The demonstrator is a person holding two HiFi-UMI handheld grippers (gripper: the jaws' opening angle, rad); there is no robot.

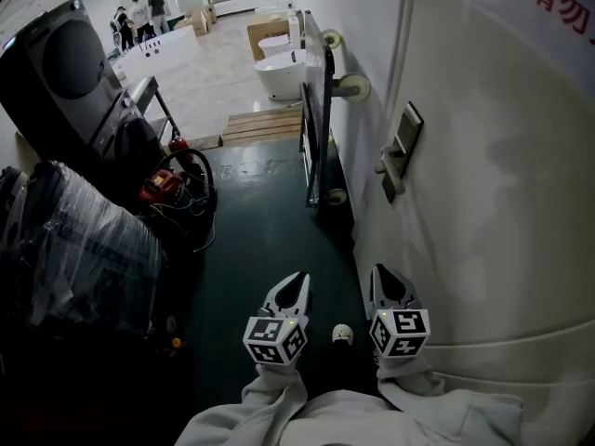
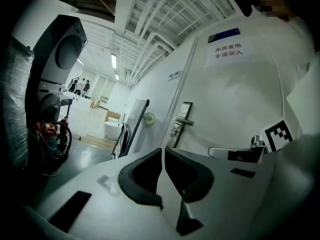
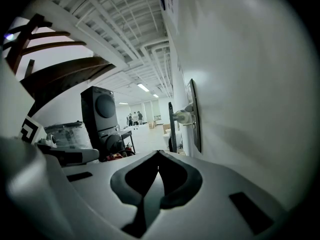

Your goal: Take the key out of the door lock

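Note:
A white door point(image 1: 483, 184) fills the right of the head view. Its dark lock plate point(image 1: 400, 151) with a lever handle point(image 1: 386, 168) lies ahead of both grippers. No key can be made out at this distance. My left gripper point(image 1: 296, 282) and right gripper point(image 1: 386, 277) are held side by side low in the view, both shut and empty, well short of the lock. In the left gripper view, the lock plate point(image 2: 181, 119) stands beyond the closed tips point(image 2: 163, 149). The right gripper view shows the plate point(image 3: 192, 115) edge-on, past its closed tips point(image 3: 158, 153).
A panel on a wheeled trolley point(image 1: 311, 119) leans by the wall past the lock. On the left are stacked dark machines point(image 1: 56, 72), a plastic-wrapped bulk point(image 1: 84, 249) and a red tool with cables point(image 1: 163, 189). Bathtubs point(image 1: 279, 72), a wooden pallet point(image 1: 263, 125) and people point(image 1: 139, 12) are farther off.

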